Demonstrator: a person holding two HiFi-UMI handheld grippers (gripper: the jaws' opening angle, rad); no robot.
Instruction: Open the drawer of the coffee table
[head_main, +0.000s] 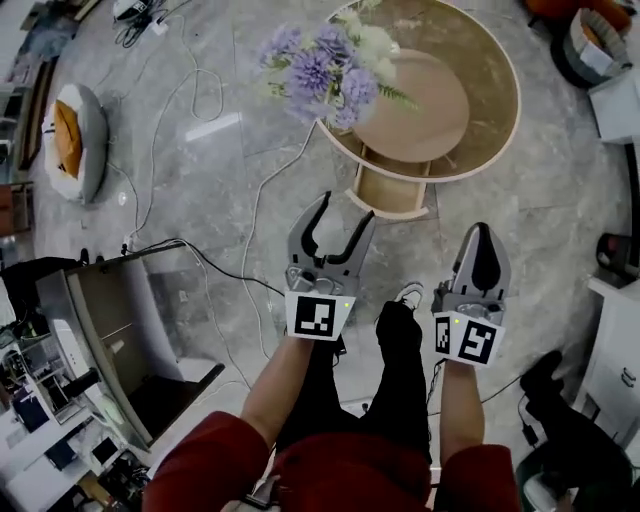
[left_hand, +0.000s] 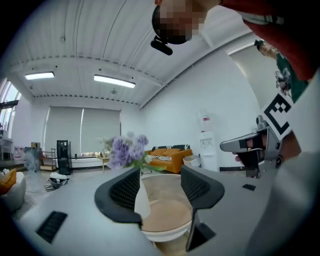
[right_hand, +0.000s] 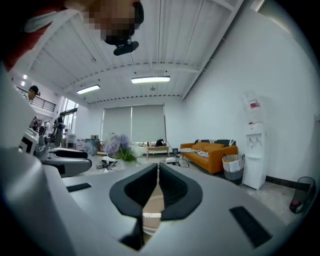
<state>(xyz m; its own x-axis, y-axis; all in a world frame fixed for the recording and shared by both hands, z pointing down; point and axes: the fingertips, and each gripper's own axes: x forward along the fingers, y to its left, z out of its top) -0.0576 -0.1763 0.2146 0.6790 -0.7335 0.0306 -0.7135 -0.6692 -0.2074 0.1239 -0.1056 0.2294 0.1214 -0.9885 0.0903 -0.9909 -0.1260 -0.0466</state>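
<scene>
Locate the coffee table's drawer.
Head view, upper centre: the drawer juts from the round coffee table's near edge, just beyond the left hand-held gripper.

We see a tan desk (head_main: 490, 80) with a cream rim, purple flowers (head_main: 325, 70), a grey marbled floor (head_main: 560, 170) and our red sleeves (head_main: 200, 465).
</scene>
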